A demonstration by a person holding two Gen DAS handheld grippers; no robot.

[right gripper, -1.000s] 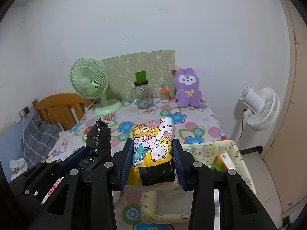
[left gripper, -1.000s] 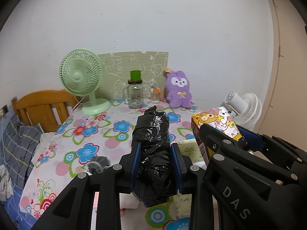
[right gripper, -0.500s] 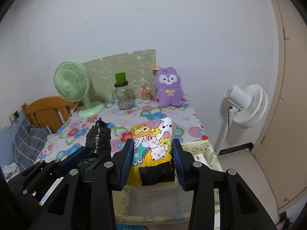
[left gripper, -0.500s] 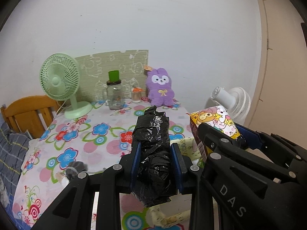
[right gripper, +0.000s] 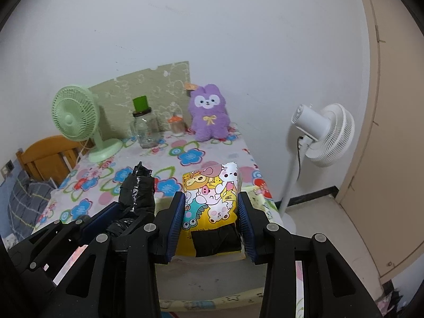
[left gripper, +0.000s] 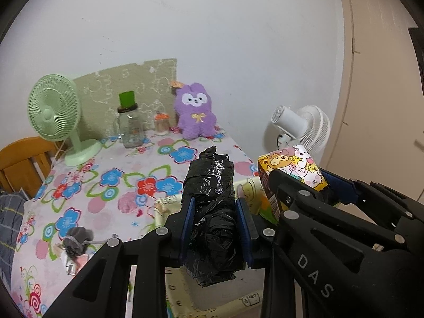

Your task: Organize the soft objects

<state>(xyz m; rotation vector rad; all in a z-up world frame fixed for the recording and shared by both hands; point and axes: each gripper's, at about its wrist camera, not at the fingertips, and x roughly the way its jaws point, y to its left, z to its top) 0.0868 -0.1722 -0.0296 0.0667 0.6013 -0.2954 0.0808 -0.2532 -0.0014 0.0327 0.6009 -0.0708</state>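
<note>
Where both tongs hang above the floral worktop [left gripper: 111, 185], left tongs [left gripper: 214, 228] clamp a crinkled black plastic bundle [left gripper: 212, 212]. Right tongs [right gripper: 210, 222] clamp a glossy cartoon-printed pack [right gripper: 209, 198]. Fluffy purple plush [right gripper: 209, 119] sits behind.

A plain white wall [right gripper: 238, 39] backed a table covered in a flowered cloth [left gripper: 111, 185]. A wooden chair [right gripper: 45, 156] stood to its left, a white pedestal fan [right gripper: 326, 132] to its right beside a beige door [right gripper: 392, 132].

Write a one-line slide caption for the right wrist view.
Right gripper clamps a cartoon-print pack above the floral table; left gripper holds a black bundle.
</note>
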